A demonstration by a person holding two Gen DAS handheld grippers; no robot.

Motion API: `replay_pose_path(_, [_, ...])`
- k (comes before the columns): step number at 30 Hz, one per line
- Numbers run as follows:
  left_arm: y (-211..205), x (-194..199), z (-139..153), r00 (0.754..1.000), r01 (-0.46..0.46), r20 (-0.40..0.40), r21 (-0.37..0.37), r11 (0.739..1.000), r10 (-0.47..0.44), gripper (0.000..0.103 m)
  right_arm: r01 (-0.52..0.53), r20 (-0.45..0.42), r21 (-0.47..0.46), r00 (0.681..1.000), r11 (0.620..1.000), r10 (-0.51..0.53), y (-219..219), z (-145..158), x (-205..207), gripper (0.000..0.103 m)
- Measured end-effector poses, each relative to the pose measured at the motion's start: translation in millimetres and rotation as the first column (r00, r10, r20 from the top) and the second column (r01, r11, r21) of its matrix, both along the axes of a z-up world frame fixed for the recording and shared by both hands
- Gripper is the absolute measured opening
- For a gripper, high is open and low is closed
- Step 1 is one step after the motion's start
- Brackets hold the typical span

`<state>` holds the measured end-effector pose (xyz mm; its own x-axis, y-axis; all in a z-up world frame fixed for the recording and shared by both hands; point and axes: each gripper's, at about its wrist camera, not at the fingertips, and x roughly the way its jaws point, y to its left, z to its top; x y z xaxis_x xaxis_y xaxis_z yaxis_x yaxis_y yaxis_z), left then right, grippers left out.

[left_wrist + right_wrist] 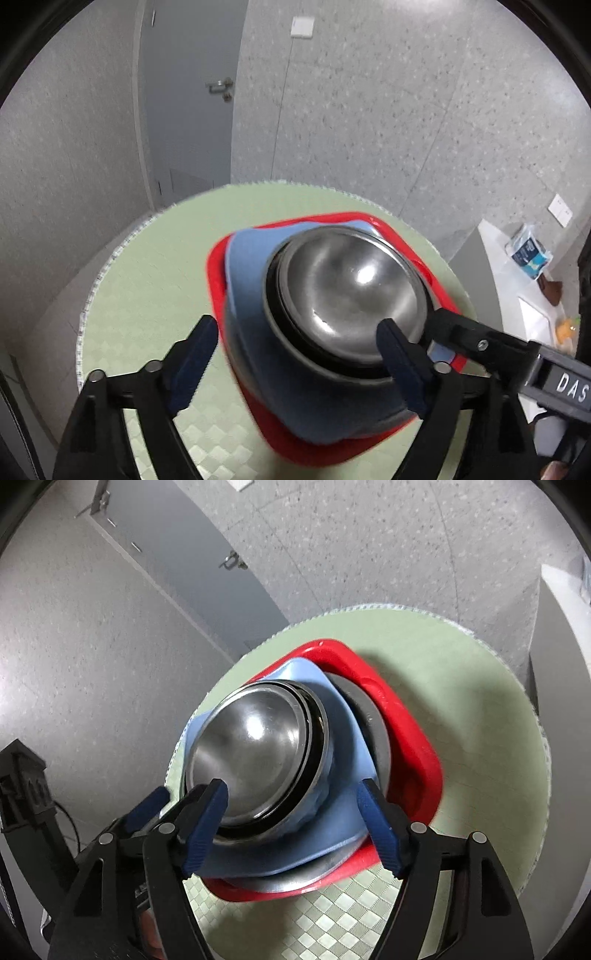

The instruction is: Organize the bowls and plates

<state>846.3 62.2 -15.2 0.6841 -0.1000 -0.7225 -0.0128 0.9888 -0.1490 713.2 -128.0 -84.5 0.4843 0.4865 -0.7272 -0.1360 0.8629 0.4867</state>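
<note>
On the red tray (402, 720): blue plate (343, 746), steel bowls (255, 746) nested atop. Left gripper (299, 365) and right gripper (295, 823) both wide, straddling the stack. Off-centre squeeze could topple it.

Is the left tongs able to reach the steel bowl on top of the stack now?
Probably yes. The left tongs are open right at the steel bowl, one finger over its rim; only the right tongs crowd the same side.
</note>
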Motion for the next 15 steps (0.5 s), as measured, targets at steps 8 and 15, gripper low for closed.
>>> replay_pose_path(8, [24,-89,16,0.996,0.036,0.081,0.001,0.999,-0.036,0.095,0.092,0.131,-0.081,0.988,0.992,-0.081,10,36,-75,0.077])
replay_pose_path(15, [70,-209,36,0.985,0.08,0.148,0.085,0.993,-0.092,0.101,0.174,0.232,-0.131,0.962,0.976,-0.14,47,59,-176,0.081])
